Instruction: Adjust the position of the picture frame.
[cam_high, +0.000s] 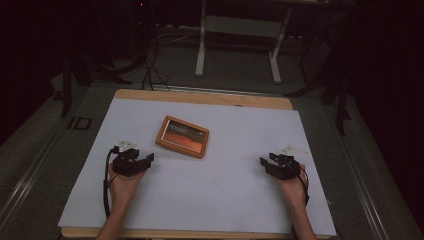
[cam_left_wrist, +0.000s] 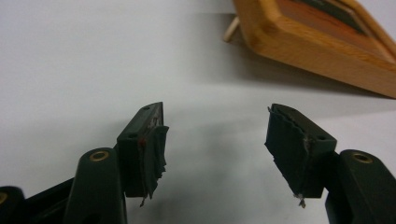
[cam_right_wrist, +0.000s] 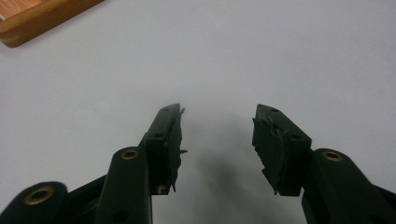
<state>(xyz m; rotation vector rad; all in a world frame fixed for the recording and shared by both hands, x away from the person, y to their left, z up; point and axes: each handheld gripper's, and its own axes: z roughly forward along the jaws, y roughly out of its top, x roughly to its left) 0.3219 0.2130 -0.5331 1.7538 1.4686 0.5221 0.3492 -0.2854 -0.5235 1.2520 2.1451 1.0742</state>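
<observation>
Wooden picture frame (cam_high: 182, 136) lies untouched near tabletop (cam_high: 210, 200) centre, at two o'clock from left claw (cam_high: 140, 159), ten o'clock from right claw (cam_high: 266, 161); both claws spread, empty, pickup not started.

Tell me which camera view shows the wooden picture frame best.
The high view: the whole wooden picture frame lies flat on the white sheet. The left gripper view catches one edge and its back stand; the right gripper view just a corner.

Wooden-framed picture (cam_high: 182, 136) with faint lines of print, too small and blurred to read
</observation>
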